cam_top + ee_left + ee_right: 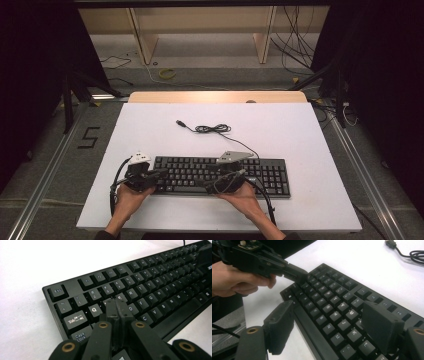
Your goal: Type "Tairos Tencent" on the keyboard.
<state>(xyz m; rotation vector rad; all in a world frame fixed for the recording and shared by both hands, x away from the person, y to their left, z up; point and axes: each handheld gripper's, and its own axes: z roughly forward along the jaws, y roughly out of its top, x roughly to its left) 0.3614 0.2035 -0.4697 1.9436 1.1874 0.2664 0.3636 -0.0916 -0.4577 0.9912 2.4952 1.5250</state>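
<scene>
- Typing under way — the left gripper (117,305), jaws pressed together, tips on the keys near W and E of the one black keyboard (220,175), lying at the table's (150,125) near edge.
- Right gripper (329,322) spread wide over the middle keys — holding nothing.
- Count: one keyboard, one coiled cable (212,129), two grippers.

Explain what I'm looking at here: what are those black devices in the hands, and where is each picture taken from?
A person holds a hand-held gripper in each hand. One picture looks down from above the white table; the other two come from cameras riding on each device. On the table lies a black keyboard with its loose cable. The left hand-held gripper is shut, its tips on the keys near W and S. The right hand-held gripper is open above the middle letter keys. Neither holds anything.
</scene>
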